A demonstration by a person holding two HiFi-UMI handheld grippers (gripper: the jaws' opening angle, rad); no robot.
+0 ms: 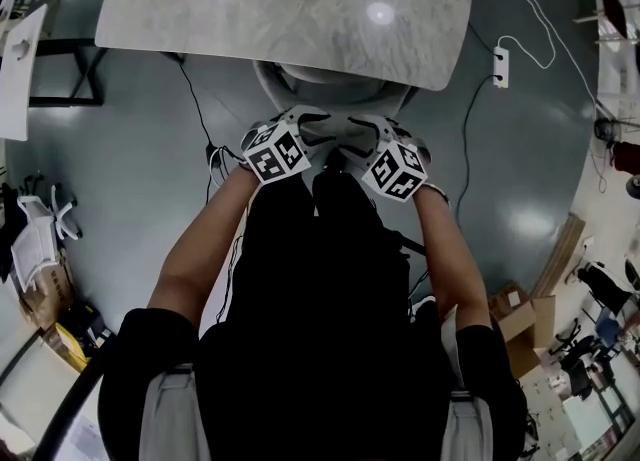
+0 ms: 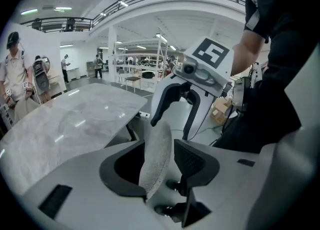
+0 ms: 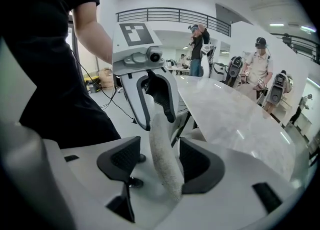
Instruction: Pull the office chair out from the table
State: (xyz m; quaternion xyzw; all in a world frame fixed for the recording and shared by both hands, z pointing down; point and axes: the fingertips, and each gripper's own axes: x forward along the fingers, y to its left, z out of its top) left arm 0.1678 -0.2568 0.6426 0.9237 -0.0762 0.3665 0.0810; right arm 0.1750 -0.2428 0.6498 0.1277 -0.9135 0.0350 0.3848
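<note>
Pale, nubbly chair back (image 2: 159,141) sits inside the parted left gripper (image 2: 158,164) and right gripper (image 3: 160,164); head view alone shows it under the bench (image 1: 300,9).

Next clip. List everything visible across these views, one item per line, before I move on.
table: one, grey marbled top, upper middle of the head view
office chair: one, whitish-grey, partly under the table's near edge; its backrest rim stands between both grippers' jaws
power strip: one, white, on the floor right of the table
cables: several, black and white, on the grey floor
cardboard boxes: several, brown, lower right floor
bystanders: several, beyond the table
left gripper: one, white with black pads, open
right gripper: one, same colours, open
</note>
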